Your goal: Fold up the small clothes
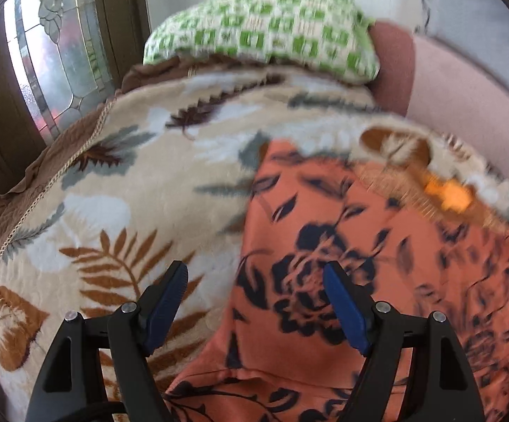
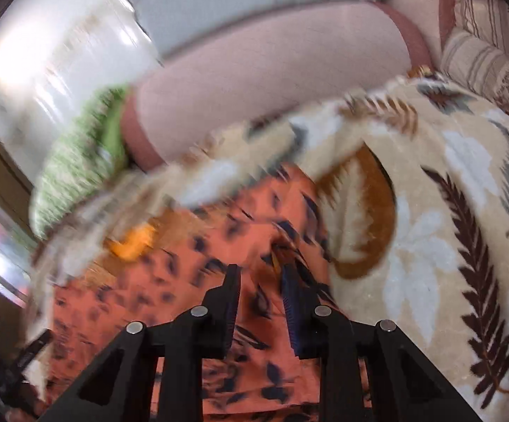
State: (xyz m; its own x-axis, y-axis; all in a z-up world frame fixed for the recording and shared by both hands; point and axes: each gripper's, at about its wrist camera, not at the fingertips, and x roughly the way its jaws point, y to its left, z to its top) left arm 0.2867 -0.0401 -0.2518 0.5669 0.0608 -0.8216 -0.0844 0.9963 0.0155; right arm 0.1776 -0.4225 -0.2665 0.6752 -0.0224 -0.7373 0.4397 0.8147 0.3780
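I see one orange floral garment (image 1: 342, 246) spread on one leaf-print blanket (image 1: 131, 183). My left gripper (image 1: 254, 281) hangs wide over it, empty. My right gripper (image 2: 259, 277) is narrow; grip unclear through blur. One green checked pillow (image 1: 261, 35) lies beyond.

No readable text

No letters, labels, brands, numbers or signs can be read in either view; both pictures are blurred and show only printed patterns.
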